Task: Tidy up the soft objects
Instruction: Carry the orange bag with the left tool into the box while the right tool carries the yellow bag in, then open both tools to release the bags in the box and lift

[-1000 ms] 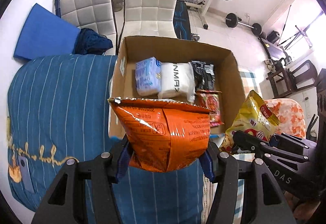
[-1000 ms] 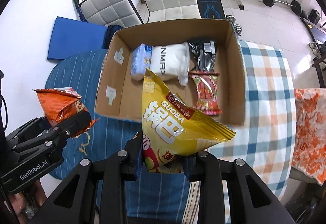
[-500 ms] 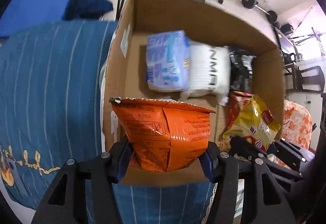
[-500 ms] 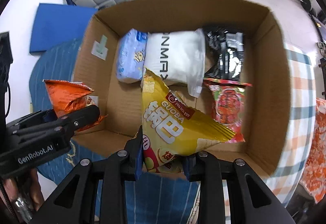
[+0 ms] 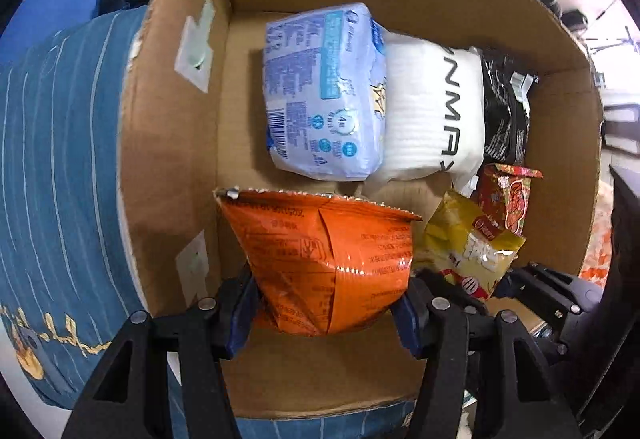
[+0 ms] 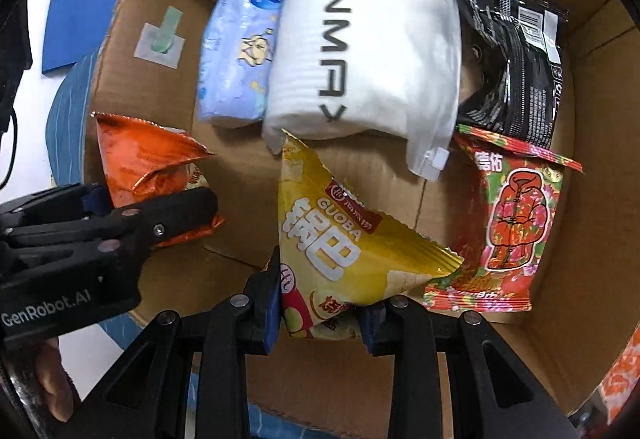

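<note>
Two hand-held grippers are pointing steeply down into an open brown cardboard box (image 6: 592,143), each one clamping a snack bag. The left hand-held gripper (image 5: 324,303) is squeezing a crinkled orange foil snack bag (image 5: 324,251) between its blue-padded fingers (image 5: 240,313), holding it inside the box close to the left wall. The right hand-held gripper (image 6: 320,313) is pinching the lower corner of a yellow foil snack bag printed "GUOBA" (image 6: 340,239), which is hanging over the middle of the box floor. In the right wrist view the orange bag is showing at the left with the left hand-held gripper's black fingers across it.

Four packs are already lying in the box. Along the far wall, a pale blue plastic tissue pack (image 6: 240,51), a white soft pack with dark lettering (image 6: 368,59) and a black foil pouch (image 6: 516,59) are sitting side by side, touching. A red and green printed snack packet (image 6: 512,223) is lying flat just in front of the black pouch, beside the right wall. The box is resting on a blue striped cloth (image 5: 60,167).
</note>
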A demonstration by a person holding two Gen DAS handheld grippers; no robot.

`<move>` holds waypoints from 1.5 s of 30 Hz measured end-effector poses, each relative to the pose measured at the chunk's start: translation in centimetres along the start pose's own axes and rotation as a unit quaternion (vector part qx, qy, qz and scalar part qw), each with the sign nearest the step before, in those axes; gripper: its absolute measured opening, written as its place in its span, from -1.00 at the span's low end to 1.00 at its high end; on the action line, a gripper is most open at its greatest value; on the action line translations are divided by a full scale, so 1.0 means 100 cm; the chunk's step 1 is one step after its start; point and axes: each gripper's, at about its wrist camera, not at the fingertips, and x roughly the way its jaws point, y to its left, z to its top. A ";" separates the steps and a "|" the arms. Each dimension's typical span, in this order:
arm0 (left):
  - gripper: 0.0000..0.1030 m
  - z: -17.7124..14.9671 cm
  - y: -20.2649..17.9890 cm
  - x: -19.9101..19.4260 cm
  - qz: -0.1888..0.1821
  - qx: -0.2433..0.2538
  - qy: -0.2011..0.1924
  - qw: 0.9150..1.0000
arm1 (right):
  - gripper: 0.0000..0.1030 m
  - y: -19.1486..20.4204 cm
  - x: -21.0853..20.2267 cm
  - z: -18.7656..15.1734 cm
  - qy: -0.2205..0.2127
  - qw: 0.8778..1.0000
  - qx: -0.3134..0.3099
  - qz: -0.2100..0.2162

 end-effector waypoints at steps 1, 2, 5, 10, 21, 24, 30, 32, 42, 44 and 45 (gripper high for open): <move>0.10 0.001 -0.002 0.001 0.006 0.003 0.004 1.000 | -0.35 -0.003 0.001 0.000 0.001 1.000 0.001 -0.002; 0.14 0.002 -0.005 0.003 0.009 0.005 0.008 1.000 | -0.34 -0.005 0.002 0.000 0.003 1.000 0.002 -0.001; 0.16 0.004 -0.012 0.006 0.012 0.005 0.020 1.000 | -0.19 -0.014 0.002 0.003 0.006 1.000 0.006 0.004; 0.18 0.005 -0.022 0.006 0.009 0.004 0.030 0.999 | 0.24 -0.026 -0.006 0.001 -0.003 1.000 0.007 0.004; 0.77 -0.008 -0.040 -0.019 0.023 -0.002 -0.033 0.999 | 0.51 -0.045 -0.040 -0.006 -0.030 0.998 0.013 -0.045; 0.96 -0.013 -0.049 -0.032 0.023 0.001 -0.054 0.998 | 0.76 -0.053 -0.051 -0.011 -0.044 0.997 0.016 -0.066; 0.96 -0.026 -0.053 -0.058 0.040 0.006 -0.102 0.994 | 1.00 -0.042 -0.074 -0.029 -0.073 0.993 0.031 -0.088; 0.98 -0.030 -0.050 -0.067 0.044 0.004 -0.116 0.992 | 1.00 -0.043 -0.083 -0.036 -0.085 0.991 0.036 -0.092; 0.98 -0.096 -0.066 -0.131 0.052 0.018 -0.210 0.976 | 1.00 -0.032 -0.155 -0.100 -0.163 0.982 0.053 -0.083; 0.98 -0.116 -0.072 -0.146 0.064 0.022 -0.232 0.970 | 1.00 -0.029 -0.171 -0.117 -0.180 0.979 0.054 -0.083; 0.98 -0.125 -0.076 -0.153 0.071 0.023 -0.242 0.967 | 1.00 -0.026 -0.179 -0.127 -0.190 0.977 0.054 -0.083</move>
